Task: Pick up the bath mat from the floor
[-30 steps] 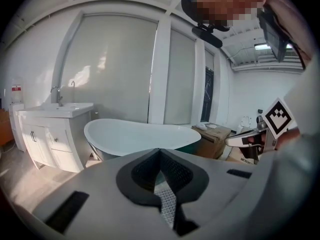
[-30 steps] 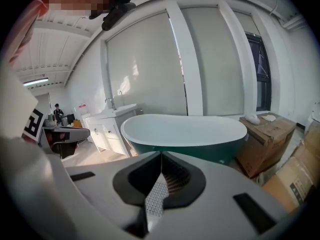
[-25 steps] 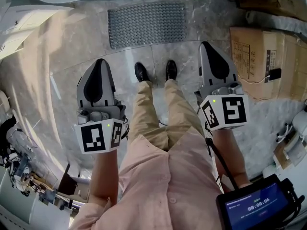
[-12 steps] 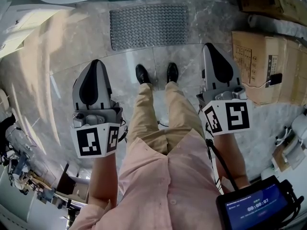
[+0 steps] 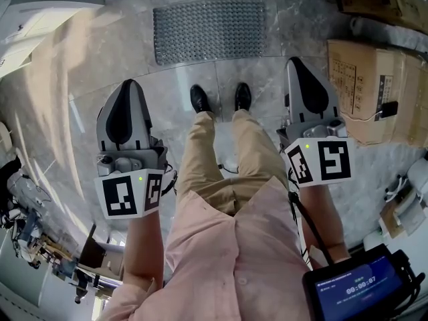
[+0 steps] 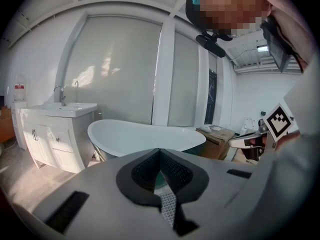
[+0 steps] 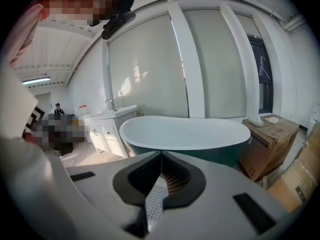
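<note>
The bath mat (image 5: 208, 31), grey with a raised dot pattern, lies flat on the marble floor beyond the person's black shoes (image 5: 199, 99). My left gripper (image 5: 126, 85) hangs left of the legs and my right gripper (image 5: 298, 62) right of them, both held in the air short of the mat. Both point forward and slightly down. In the left gripper view the left gripper (image 6: 160, 151) has its jaws shut tip to tip on nothing. The right gripper (image 7: 161, 154) is shut and empty too. A strip of the dotted mat (image 7: 154, 200) shows through the slot under its jaws.
A white bathtub (image 6: 145, 134) stands just past the mat, and a white vanity (image 6: 52, 134) with a tap stands to its left. Cardboard boxes (image 5: 368, 85) sit on the right. A handheld screen (image 5: 354, 289) hangs at the lower right. Clutter lines the left edge.
Both grippers have sunk a little and spread apart, the left drifting toward the picture's left, the right toward its right. Their jaws stayed shut. The mat has not moved.
</note>
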Available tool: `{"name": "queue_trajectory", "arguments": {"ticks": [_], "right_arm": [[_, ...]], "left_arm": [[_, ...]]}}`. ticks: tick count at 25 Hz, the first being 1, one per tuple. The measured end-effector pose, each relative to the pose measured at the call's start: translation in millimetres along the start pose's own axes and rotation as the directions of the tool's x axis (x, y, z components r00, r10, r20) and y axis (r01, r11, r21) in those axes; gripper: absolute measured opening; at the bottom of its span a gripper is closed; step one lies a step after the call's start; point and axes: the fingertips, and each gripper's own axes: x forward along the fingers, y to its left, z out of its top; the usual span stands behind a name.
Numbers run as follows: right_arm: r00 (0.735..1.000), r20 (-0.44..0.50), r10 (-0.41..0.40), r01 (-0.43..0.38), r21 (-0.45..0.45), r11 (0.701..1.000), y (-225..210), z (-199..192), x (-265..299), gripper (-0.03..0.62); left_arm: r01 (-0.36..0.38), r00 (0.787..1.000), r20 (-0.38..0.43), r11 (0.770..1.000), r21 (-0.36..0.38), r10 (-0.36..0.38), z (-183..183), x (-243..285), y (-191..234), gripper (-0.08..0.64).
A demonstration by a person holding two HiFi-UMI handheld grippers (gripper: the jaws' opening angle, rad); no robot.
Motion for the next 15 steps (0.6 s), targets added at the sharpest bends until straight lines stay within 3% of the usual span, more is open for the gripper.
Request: {"name": "queue_trajectory", "arguments": {"ticks": [15], "right_arm": [[1.0,-0.01,0.007,-0.007,-0.009,1.0,0,-10,4,0.018]], "left_arm": [[-0.02,1.0,0.01,1.0,-0.013,0.02,-12,3,8,0.025]]}}
